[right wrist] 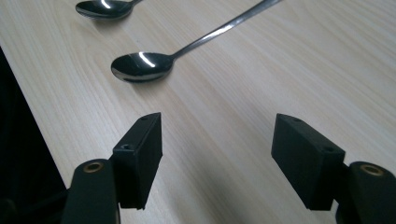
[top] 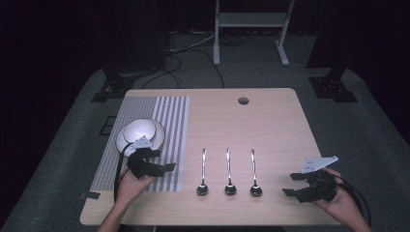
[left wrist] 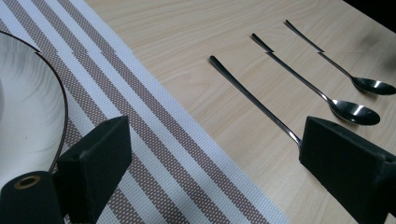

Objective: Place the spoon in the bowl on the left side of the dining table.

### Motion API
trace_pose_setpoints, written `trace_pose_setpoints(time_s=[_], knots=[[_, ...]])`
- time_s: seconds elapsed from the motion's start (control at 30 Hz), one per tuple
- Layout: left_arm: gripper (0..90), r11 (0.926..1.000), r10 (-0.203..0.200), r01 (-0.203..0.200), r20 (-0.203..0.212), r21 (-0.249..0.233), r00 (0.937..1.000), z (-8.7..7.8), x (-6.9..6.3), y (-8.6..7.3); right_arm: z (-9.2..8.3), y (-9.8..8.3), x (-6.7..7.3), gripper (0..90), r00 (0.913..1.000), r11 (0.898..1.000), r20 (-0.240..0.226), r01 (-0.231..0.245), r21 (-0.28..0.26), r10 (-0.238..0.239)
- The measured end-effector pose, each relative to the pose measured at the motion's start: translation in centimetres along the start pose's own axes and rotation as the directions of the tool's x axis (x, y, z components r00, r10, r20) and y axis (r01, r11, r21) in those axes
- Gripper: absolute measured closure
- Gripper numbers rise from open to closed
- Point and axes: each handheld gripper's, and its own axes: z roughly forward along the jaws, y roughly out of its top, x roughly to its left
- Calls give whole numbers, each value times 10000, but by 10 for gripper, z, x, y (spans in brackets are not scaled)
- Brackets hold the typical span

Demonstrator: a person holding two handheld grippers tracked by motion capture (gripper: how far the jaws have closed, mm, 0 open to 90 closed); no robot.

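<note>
Left gripper: we saw the left gripper (top: pixel 167 166) held over the near part of the striped placemat (top: pixel 169 121), its jaws standing wide with nothing between them and pointing toward the spoons.
Left gripper's own view: its fingers (left wrist: pixel 100 163) framed the mat's edge and bare wood; the left spoon's (left wrist: pixel 254 100) handle ran down to the far finger, which hid that spoon's bowl end.
Right gripper: we found the right gripper (top: pixel 288 185) low over the table (top: pixel 270 116) near its right front corner, jaws wide apart and empty, aimed at the spoons from their right.
Right gripper's own view: the right spoon (right wrist: pixel 140 65) lay just ahead of the fingers (right wrist: pixel 140 154), apart from them, its bowl toward the table's near edge.
Spoons: three lay side by side at the middle front of the table, namely the left spoon (top: pixel 203 176), the middle spoon (top: pixel 230 176) and the right spoon (top: pixel 255 176), handles pointing away from us, bowls near, none touching another.
Bowl and plate: a white bowl (top: pixel 139 129) sat on a white plate (top: pixel 159 137) on the placemat, just beyond the left gripper.
</note>
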Motion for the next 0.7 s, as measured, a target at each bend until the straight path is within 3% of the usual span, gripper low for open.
trace_pose_setpoints(time_s=[0.3, 0.7], knots=[[84, 10000, -72, 72, 30, -24, 10000, -2, 3, -2, 8, 22, 8, 327, 9976, 9969, -141, 690, 377, -685], [84, 10000, -78, 78, 5, 18, 10000, -1, 5, -3, 38, 63, 26, 332, 9790, 9760, -868, 1926, 1014, -1842]])
